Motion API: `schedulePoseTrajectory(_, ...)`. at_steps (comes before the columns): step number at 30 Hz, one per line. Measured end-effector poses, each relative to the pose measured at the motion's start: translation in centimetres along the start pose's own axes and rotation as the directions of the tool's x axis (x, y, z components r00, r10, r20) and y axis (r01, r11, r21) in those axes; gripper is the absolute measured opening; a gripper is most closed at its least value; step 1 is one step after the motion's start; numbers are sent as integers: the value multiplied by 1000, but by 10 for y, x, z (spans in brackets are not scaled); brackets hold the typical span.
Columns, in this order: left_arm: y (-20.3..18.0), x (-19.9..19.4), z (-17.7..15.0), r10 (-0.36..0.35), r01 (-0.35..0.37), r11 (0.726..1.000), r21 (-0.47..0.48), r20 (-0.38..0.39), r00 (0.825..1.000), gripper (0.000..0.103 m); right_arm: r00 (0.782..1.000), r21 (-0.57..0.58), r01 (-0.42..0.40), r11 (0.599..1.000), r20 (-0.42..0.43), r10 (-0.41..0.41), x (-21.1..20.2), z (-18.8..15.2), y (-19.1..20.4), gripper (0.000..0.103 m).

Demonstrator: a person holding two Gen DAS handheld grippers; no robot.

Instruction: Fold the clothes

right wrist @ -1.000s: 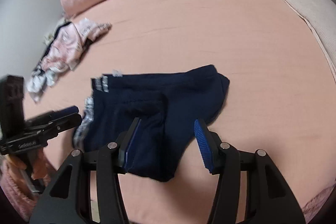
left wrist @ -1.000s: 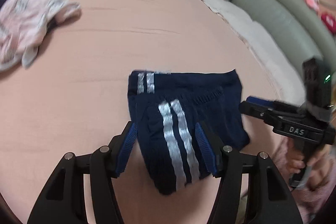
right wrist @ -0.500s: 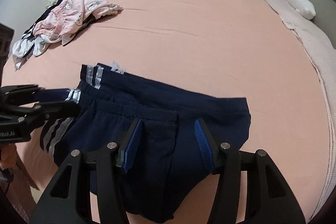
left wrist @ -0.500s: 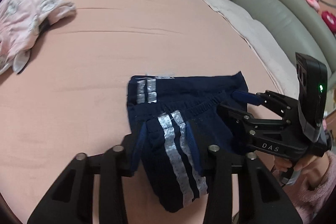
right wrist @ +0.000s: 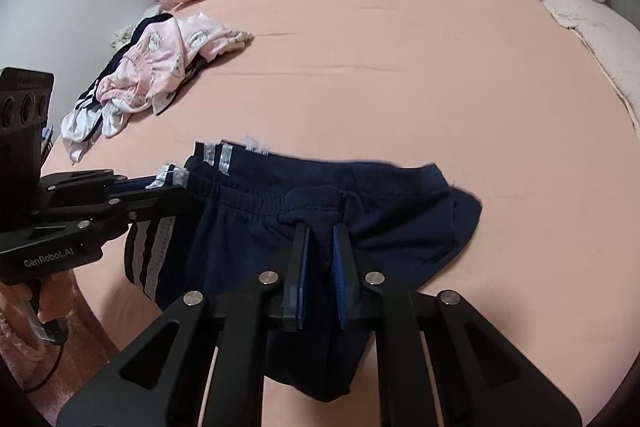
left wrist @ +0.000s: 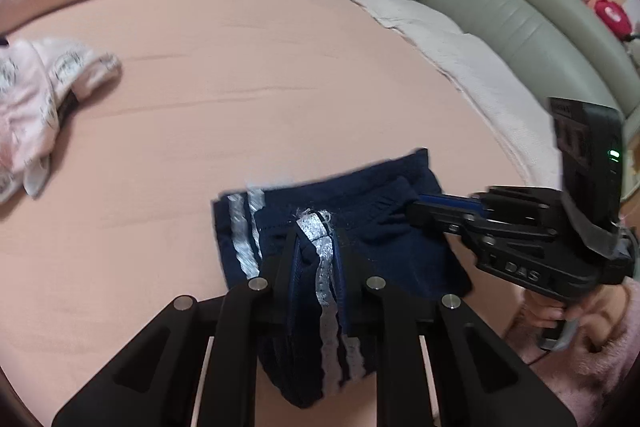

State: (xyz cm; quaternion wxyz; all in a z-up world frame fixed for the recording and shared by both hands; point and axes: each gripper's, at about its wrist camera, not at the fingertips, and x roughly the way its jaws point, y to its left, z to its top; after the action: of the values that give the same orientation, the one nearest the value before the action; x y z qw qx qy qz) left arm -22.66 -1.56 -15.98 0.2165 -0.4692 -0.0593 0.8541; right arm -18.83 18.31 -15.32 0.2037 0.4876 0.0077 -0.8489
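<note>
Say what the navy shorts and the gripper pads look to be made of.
Shorts: soft matte knit, likely cotton or polyester jersey; it bunches and gathers at the waistband. Its stripes glint silver, seemingly a metallic or reflective trim. Pads: blue, ribbed, dull, probably rubber or soft plastic.

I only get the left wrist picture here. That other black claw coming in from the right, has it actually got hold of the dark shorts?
Observer: Yes. The right wrist view shows the right claw shut on a bunched bit of the waistband of the navy shorts, near its middle.
Operator: And that pink heap far off to my left, is it one garment?
Observer: No. The pile has dark striped and white pieces lying under the pink one.
</note>
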Motion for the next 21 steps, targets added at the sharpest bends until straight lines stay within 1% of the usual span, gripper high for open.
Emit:
schedulePoseTrajectory(1,3,2,2,5,-5,1000,-12,-10,1000,16,1000,-2,14,1000,6,-14,1,2,1,10)
schedulePoseTrajectory(2,7,5,3,6,-7,1000,-27,-23,1000,19,1000,3,24,1000,-2,-24,2,1,-1,10)
schedulePoseTrajectory(3,13,8,1,-9,6,998,-54,-45,999,30,999,9,33,999,-12,-32,4,0,-3,11)
schedulePoseTrajectory(4,18,12,-3,-12,7,997,-73,-67,998,38,999,8,36,999,-24,-36,6,-1,-4,13)
schedulePoseTrajectory(5,20,14,-7,-4,-1,998,-70,-78,997,49,999,6,38,999,-37,-38,8,-2,-5,15)
schedulePoseTrajectory(6,22,15,-11,7,-12,998,-64,-86,996,50,998,3,40,999,-50,-40,10,-4,-5,20)
schedulePoseTrajectory(7,22,14,-16,33,-37,998,-50,-83,996,50,997,0,43,999,-62,-43,13,-5,-6,28)
schedulePoseTrajectory(8,24,14,-19,45,-49,998,-44,-83,996,50,997,3,45,999,-58,-44,12,-7,-6,33)
schedulePoseTrajectory(9,24,14,-22,42,-45,998,-44,-84,996,50,998,7,46,999,-50,-46,11,-8,-6,38)
schedulePoseTrajectory(10,25,16,-23,41,-45,998,-45,-90,995,50,998,11,47,999,-43,-46,9,-9,-6,38)
schedulePoseTrajectory(11,26,18,-24,41,-45,998,-45,-95,995,50,998,15,41,999,-43,-40,11,-9,-6,38)
schedulePoseTrajectory(12,24,20,-25,42,-47,998,-46,-95,995,45,998,20,33,999,-46,-32,13,-10,-6,33)
schedulePoseTrajectory(13,22,19,-24,38,-42,998,-46,-87,996,36,998,14,38,999,-48,-37,13,-10,-3,19)
schedulePoseTrajectory(14,20,18,-24,37,-40,998,-43,-77,996,22,998,6,46,999,-50,-46,14,-10,1,13)
schedulePoseTrajectory(16,13,12,-25,61,-63,998,-26,-56,997,22,997,-10,62,998,-55,-63,14,-11,9,8)
schedulePoseTrajectory(17,11,9,-25,70,-71,997,-22,-50,996,18,996,-18,68,998,-50,-69,12,-11,12,8)
schedulePoseTrajectory(18,11,6,-25,67,-68,997,-23,-44,997,16,996,-26,74,997,-44,-75,8,-11,15,7)
schedulePoseTrajectory(21,9,-5,-26,59,-60,998,-23,-24,998,15,998,-32,56,998,-18,-57,-5,-10,18,7)
